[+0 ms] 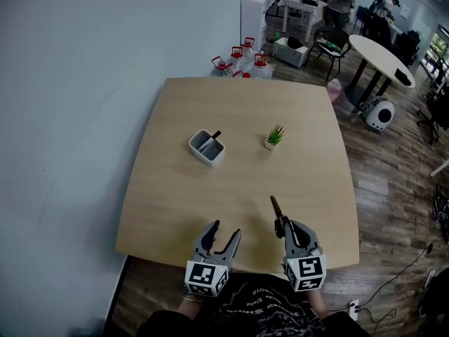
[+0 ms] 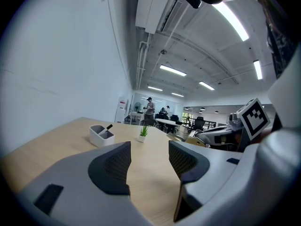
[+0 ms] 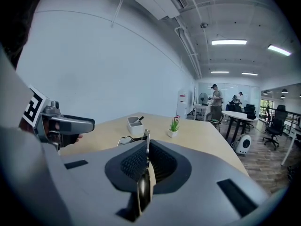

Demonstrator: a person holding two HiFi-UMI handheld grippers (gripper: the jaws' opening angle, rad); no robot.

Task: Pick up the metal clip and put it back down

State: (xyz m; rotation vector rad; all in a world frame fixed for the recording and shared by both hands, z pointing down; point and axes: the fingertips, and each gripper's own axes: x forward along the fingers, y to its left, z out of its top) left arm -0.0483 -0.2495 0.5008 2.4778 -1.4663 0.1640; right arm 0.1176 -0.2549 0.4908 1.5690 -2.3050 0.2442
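The metal clip [image 1: 276, 208] is a thin dark piece that sticks forward out of my right gripper [image 1: 283, 225], which is shut on it over the front of the wooden table [image 1: 238, 111]. In the right gripper view the clip [image 3: 147, 142] stands edge-on between the pressed pads, and its wire loops [image 3: 125, 139] show to the left. My left gripper [image 1: 226, 232] hovers beside it near the table's front edge. It is open, and its pads [image 2: 115, 166] hold nothing between them.
A white pen holder [image 1: 207, 147] with a dark pen stands mid-table, and a small potted plant [image 1: 274, 137] is to its right. Past the far edge are water jugs [image 1: 242, 56]. A round white table [image 1: 382, 58] and chairs stand at the back right, with people there.
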